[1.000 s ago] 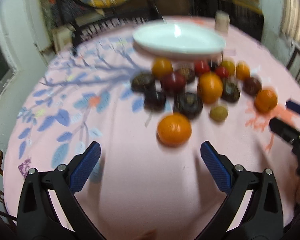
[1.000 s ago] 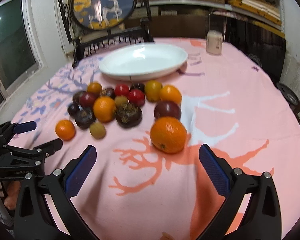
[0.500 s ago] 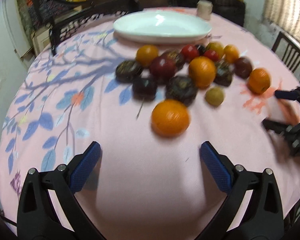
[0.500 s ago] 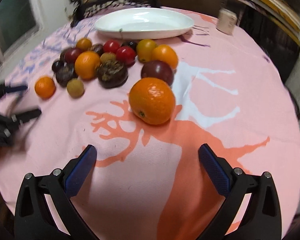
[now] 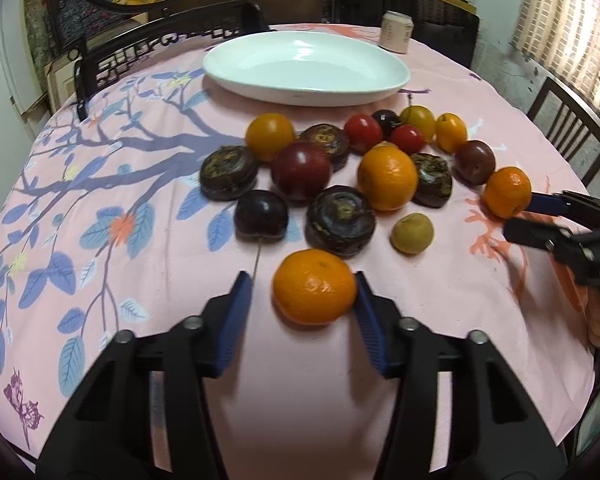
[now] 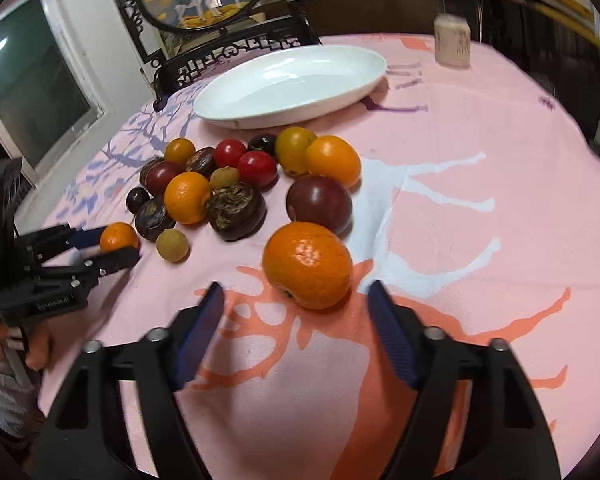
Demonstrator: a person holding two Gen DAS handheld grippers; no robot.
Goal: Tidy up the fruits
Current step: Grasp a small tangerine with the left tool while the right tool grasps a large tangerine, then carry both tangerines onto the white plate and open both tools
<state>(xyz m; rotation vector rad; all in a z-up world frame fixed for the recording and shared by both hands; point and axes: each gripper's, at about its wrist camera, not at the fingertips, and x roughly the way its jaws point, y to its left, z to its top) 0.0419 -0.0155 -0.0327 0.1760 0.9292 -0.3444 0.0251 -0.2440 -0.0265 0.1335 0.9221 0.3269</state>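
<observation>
A mandarin orange (image 5: pixel 314 286) lies on the pink tablecloth between the blue pads of my left gripper (image 5: pixel 302 300). Its jaws are closing: the right pad touches the peel, the left pad stands a little off. A second orange (image 6: pixel 308 264) sits just ahead of my right gripper (image 6: pixel 296 312), between its fingertips with a gap on both sides, and those jaws are closing too. Behind the oranges is a pile of several dark, red and orange fruits (image 5: pixel 340 168). Farther back stands an empty white oval dish (image 5: pixel 300 68), also seen as the white dish (image 6: pixel 288 80).
A pale can (image 5: pixel 396 32) stands behind the dish. Dark chairs (image 5: pixel 560 120) ring the round table. Each wrist view shows the other gripper at its side: the right gripper (image 5: pixel 532 216) and the left gripper (image 6: pixel 100 248), with a hand (image 6: pixel 36 344) below.
Both grippers have come forward and down toward their oranges. Their jaws, wide apart earlier, have narrowed around the fruit. The fruit pile and dish have not moved.
</observation>
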